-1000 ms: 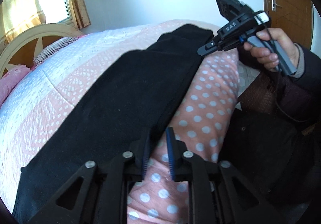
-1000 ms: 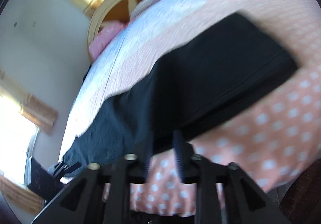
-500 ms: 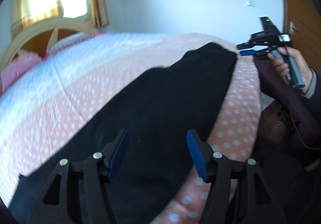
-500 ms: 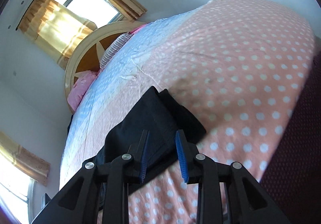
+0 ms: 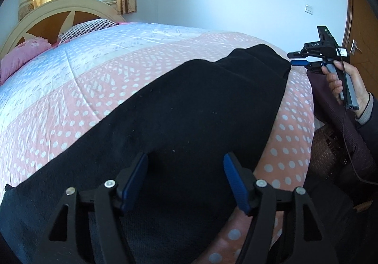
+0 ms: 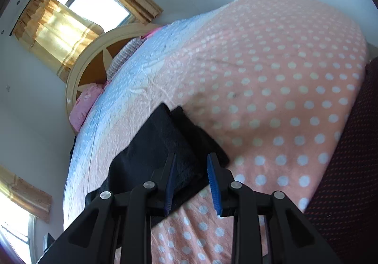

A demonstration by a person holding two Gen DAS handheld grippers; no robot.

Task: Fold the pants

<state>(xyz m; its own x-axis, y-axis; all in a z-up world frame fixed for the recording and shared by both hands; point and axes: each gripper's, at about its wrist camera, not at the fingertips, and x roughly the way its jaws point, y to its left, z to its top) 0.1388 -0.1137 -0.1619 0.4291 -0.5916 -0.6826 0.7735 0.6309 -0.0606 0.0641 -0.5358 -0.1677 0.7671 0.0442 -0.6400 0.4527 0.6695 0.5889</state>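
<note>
Pants (image 5: 189, 122), black and lengthwise on the polka-dot bedspread (image 5: 70, 103), ran away from the left gripper (image 5: 185, 178), whose jaws were opening above the cloth with nothing pinched, the near long edge passing just inside its right finger. Ahead at the far end, the right gripper (image 6: 191, 178) stood with its blue pads (image 6: 213, 183) slightly parted over the corner of the pants without pressing on it. Bare spotted cover lay open beyond and right of that corner, up to the bed's edge.
</note>
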